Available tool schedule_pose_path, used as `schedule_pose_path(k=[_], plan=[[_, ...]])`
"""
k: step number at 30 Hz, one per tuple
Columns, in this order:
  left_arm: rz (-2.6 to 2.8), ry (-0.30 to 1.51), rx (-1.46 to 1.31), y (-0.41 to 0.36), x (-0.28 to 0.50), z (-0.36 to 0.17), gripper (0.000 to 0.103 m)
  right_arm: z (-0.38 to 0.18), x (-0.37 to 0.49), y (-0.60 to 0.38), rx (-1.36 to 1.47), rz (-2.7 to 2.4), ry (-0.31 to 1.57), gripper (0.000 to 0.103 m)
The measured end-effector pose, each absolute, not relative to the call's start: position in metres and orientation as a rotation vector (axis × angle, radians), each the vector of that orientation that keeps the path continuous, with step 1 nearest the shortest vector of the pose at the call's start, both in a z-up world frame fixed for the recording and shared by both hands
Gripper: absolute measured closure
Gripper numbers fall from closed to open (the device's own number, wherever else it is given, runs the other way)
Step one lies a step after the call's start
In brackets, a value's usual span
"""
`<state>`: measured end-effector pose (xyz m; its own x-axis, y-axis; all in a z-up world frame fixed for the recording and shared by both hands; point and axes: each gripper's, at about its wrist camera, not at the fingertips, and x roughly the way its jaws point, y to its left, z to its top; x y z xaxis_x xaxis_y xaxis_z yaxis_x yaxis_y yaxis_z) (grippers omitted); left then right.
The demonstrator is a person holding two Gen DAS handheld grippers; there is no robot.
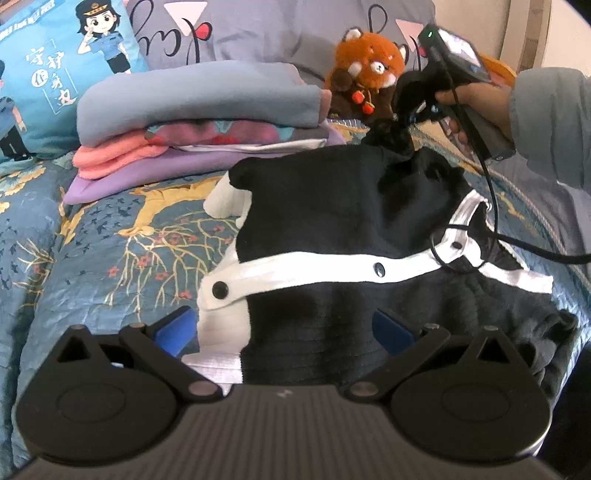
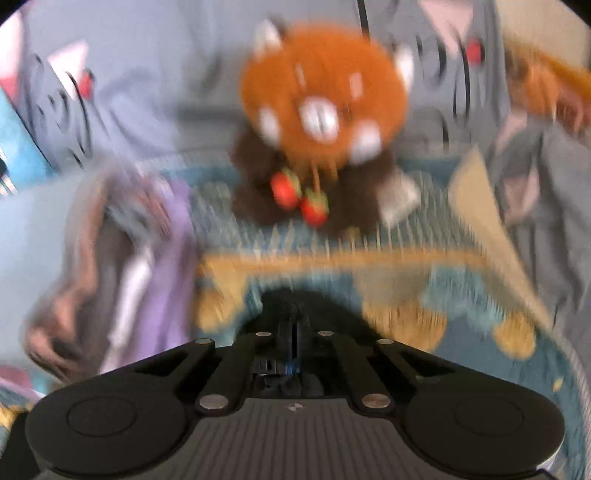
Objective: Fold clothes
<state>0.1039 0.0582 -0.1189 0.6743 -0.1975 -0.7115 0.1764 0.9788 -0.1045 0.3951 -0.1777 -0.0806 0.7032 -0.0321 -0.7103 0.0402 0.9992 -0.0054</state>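
Observation:
A black cardigan (image 1: 325, 206) with a white snap band (image 1: 332, 269) lies spread on the bed. My left gripper (image 1: 282, 332) is open over its near hem, the blue pads (image 1: 173, 332) wide apart with the cloth lying under them. At the far edge a hand holds my right gripper (image 1: 397, 129), shut on a bunch of the black cloth and lifting it slightly. The right wrist view is motion-blurred. There my right gripper (image 2: 294, 328) has its fingers together, with the dark cardigan cloth (image 2: 291, 306) around the tips.
Several folded clothes are stacked (image 1: 199, 122) at the back left, also the blurred stack (image 2: 140, 236). A red panda plush (image 1: 369, 74), the same plush (image 2: 321, 122), sits behind the cardigan against grey pillows (image 1: 258, 33). A black cable (image 1: 495, 206) trails across the cardigan's right side. The patterned bedspread (image 1: 110, 251) is bare on the left.

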Motion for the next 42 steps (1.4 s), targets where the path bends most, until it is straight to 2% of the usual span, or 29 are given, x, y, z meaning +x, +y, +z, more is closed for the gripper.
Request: schedule_pose_path(k=[2, 3, 4, 6, 8, 11, 16, 20, 26, 30, 33, 34, 35, 36, 37, 42], plan=[[-0.208, 0.802, -0.034, 0.060, 0.104, -0.118, 0.000, -0.056, 0.401, -0.173, 0.037, -0.031, 0.726, 0.095], [-0.207, 0.801, -0.037, 0.060, 0.104, -0.118, 0.000, -0.046, 0.404, -0.172, 0.054, -0.027, 0.706, 0.080], [-0.207, 0.800, -0.040, 0.061, 0.104, -0.117, 0.000, -0.036, 0.407, -0.172, 0.072, -0.024, 0.687, 0.069], [-0.205, 0.798, -0.046, 0.062, 0.104, -0.116, 0.000, -0.019, 0.406, -0.167, 0.088, -0.009, 0.645, 0.030], [-0.203, 0.797, -0.052, 0.064, 0.104, -0.115, 0.000, -0.007, 0.398, -0.161, 0.088, 0.008, 0.605, 0.017], [-0.206, 0.788, -0.061, 0.065, 0.103, -0.113, 0.000, 0.001, 0.386, -0.149, 0.064, 0.035, 0.614, 0.017], [-0.207, 0.768, -0.076, 0.067, 0.100, -0.108, 0.000, -0.026, 0.362, -0.110, 0.061, 0.251, 0.835, 0.018], [-0.203, 0.759, -0.090, 0.071, 0.098, -0.105, 0.000, -0.051, 0.339, -0.051, -0.114, 0.390, 0.950, 0.023], [-0.207, 0.752, -0.108, 0.075, 0.097, -0.102, 0.000, -0.081, 0.342, 0.021, -0.313, 0.420, 1.053, 0.023], [-0.207, 0.746, -0.119, 0.078, 0.096, -0.100, 0.000, -0.115, 0.356, 0.052, -0.533, 0.302, 1.097, 0.023], [-0.206, 0.742, -0.131, 0.080, 0.096, -0.099, 0.000, -0.134, 0.359, 0.057, -0.566, 0.278, 1.119, 0.024], [-0.206, 0.740, -0.135, 0.081, 0.096, -0.098, 0.000, -0.135, 0.358, 0.060, -0.579, 0.273, 1.108, 0.028], [-0.205, 0.738, -0.140, 0.082, 0.096, -0.098, 0.000, -0.134, 0.356, 0.061, -0.592, 0.263, 1.095, 0.046], [-0.205, 0.737, -0.144, 0.083, 0.096, -0.097, 0.000, -0.133, 0.354, 0.062, -0.620, 0.236, 1.077, 0.075], [-0.205, 0.735, -0.148, 0.084, 0.096, -0.097, 0.000, -0.131, 0.353, 0.062, -0.656, 0.201, 1.056, 0.083], [-0.203, 0.727, -0.170, 0.088, 0.097, -0.094, 0.000, -0.103, 0.350, 0.035, -0.474, 0.232, 1.038, 0.097]])
